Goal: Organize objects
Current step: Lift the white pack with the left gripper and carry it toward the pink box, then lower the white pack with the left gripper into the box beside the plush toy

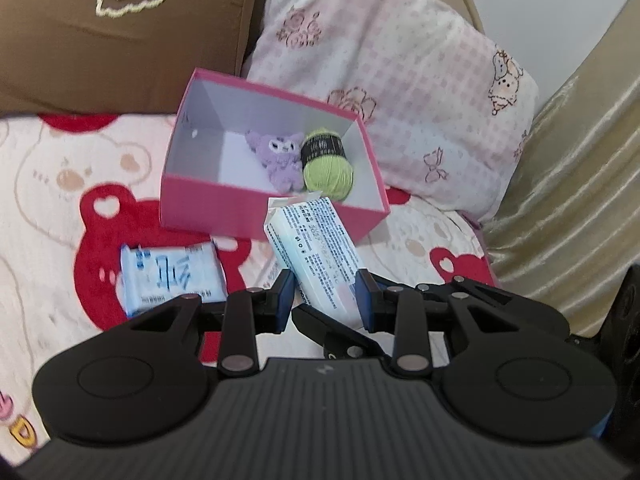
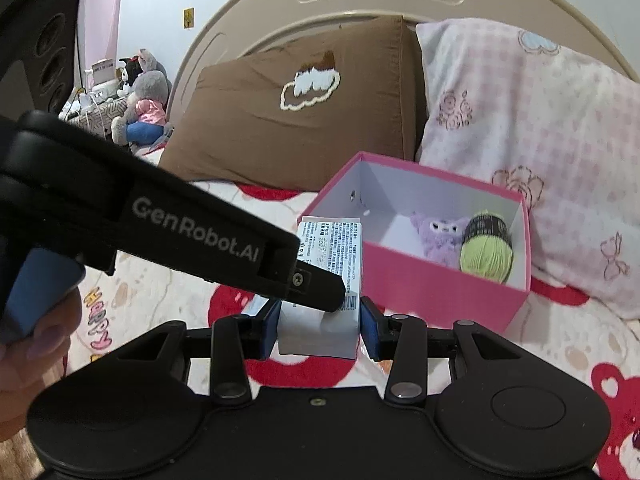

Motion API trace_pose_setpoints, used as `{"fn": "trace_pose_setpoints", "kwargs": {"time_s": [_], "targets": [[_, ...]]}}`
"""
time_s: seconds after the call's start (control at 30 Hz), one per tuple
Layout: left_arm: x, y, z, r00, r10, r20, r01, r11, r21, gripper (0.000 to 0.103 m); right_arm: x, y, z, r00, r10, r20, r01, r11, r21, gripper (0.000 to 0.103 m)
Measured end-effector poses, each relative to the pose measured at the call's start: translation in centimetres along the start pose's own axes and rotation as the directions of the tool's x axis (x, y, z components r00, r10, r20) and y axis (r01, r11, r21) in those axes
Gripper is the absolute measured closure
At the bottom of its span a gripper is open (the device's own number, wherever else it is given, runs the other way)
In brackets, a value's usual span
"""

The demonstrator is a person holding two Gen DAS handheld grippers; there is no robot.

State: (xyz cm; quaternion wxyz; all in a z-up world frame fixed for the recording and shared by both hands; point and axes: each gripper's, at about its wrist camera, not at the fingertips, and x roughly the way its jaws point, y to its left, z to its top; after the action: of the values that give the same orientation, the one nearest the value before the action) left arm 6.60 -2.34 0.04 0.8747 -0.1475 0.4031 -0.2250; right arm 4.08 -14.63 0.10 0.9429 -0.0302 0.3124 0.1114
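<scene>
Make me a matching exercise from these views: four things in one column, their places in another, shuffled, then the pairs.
1. green yarn ball
2. purple plush toy
3. held tissue pack
4. second tissue pack

A. lying on the blanket
B. between both grippers' pads
C. in the pink box, right side
D. in the box, left of the yarn

Pairs: 1-C, 2-D, 3-B, 4-A

Matte black plastic left gripper, blue-padded fingers, silver pivot rivets, ribbed housing. Matching right gripper; white "GenRobot.AI" lettering, one visible screw, blue handle.
</scene>
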Motion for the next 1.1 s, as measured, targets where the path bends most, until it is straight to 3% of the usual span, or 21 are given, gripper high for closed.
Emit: {"fn": "trace_pose_setpoints", "kwargs": {"time_s": [0.47, 0.8, 1.0, 1.1], "targets": [[0.9, 3.1, 4.4, 0.998, -0.061, 0.03, 0.063, 0.997, -0.052, 0.072, 2.7, -1.6, 4.6, 0.998, 0.069, -0.01, -0.069, 0.998, 0.01, 0.056], [3.9, 4.0, 8.0, 0.993, -0.102, 0.066, 0.107, 0.991, -0.085, 0.071, 5.8, -2.7, 8.7, 0.998, -0.024, -0.056, 0.017, 0.993, -0.12, 0.057], [6.7, 4.7, 11.1, 0.993, -0.106, 0.045, 0.111, 0.984, -0.137, 0.071, 8.5, -4.1, 10.4, 0.995, -0.035, -0.096, 0.022, 0.991, -0.133, 0.057], [8.3, 5.1, 11.5, 0.992, -0.102, 0.069, 0.113, 0.975, -0.194, 0.071, 10.1, -5.8, 10.7, 0.994, -0.01, -0.11, 0.003, 0.998, -0.065, 0.057]]}}
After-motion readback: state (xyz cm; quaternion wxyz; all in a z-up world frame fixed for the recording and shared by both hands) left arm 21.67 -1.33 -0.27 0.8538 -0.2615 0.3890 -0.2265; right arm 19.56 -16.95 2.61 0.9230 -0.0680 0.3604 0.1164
